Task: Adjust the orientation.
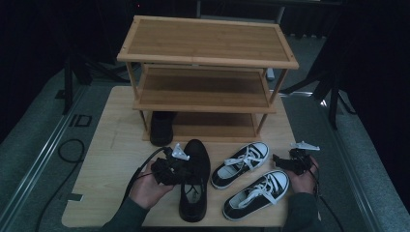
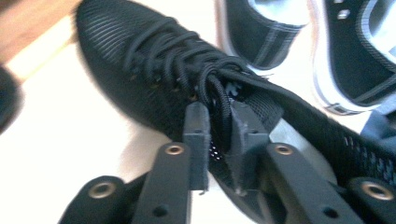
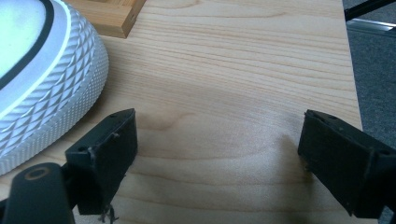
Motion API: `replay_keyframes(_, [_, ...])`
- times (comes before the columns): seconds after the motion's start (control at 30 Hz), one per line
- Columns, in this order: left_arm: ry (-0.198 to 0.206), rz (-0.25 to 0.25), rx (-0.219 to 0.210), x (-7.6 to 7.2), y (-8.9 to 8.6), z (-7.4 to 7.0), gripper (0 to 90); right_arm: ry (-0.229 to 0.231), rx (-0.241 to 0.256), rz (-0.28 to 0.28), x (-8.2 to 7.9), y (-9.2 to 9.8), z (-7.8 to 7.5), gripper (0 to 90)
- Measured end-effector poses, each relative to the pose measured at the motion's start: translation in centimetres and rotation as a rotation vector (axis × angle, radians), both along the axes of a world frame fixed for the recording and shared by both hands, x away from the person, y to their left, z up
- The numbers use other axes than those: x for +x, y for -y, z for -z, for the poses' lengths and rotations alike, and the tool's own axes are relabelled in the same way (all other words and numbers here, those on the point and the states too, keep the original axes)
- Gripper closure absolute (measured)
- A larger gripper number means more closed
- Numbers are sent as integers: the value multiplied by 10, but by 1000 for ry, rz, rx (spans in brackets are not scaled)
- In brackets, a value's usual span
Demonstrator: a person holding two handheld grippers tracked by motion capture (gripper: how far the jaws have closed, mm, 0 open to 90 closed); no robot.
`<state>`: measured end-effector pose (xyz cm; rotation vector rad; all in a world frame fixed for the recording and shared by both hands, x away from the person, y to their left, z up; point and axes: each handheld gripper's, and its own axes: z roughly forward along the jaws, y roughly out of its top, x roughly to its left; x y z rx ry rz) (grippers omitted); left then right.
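A black lace-up shoe [image 1: 194, 181] lies on the wooden table [image 1: 111, 159], toe toward the rack. My left gripper [image 1: 185, 168] is shut on its side wall beside the laces; in the left gripper view the jaws [image 2: 219, 135] pinch the black shoe [image 2: 154, 74] at its opening. A second black shoe [image 1: 162, 126] stands on the bottom shelf of the bamboo shoe rack [image 1: 205, 92]. Two black-and-white sneakers [image 1: 240, 164] [image 1: 256, 194] lie to the right. My right gripper [image 1: 280, 160] is open beside the nearer sneaker's toe; the right gripper view shows its jaws [image 3: 219, 154] wide apart over bare table, the white toe cap [image 3: 46, 93] at left.
The rack's top shelf [image 1: 208, 41] and middle shelf [image 1: 203, 89] hold nothing. A rack foot [image 3: 112, 18] is just ahead of the right gripper. The table's right edge [image 3: 350, 70] drops to grey floor. Cables trail at the lower left [image 1: 72, 150].
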<state>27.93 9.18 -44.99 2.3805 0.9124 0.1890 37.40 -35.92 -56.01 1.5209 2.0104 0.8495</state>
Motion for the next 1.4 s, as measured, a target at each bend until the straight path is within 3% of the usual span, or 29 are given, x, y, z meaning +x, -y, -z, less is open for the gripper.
replay_keyframes(0.13, [17, -33, 9, 7, -11, 0, 851, 0, 0, 0, 0, 0, 0, 118])
replay_keyframes(0.47, [67, -120, 44, 17, -35, -2, 865, 0, 0, 0, 0, 0, 0, 118])
replay_keyframes(0.57, [53, -100, 38, 18, -38, -2, 855, 0, 0, 0, 0, 0, 0, 118])
replay_keyframes(0.77, [48, -88, 108, 19, -35, 5, 807, 0, 0, 0, 0, 0, 0, 118])
replay_keyframes(0.97, [27, -71, 125, 28, -30, 13, 809, 0, 0, 0, 0, 0, 0, 118])
replay_keyframes(1.4, [-38, -28, 42, 42, -34, 17, 862, 0, 0, 0, 0, 0, 0, 118])
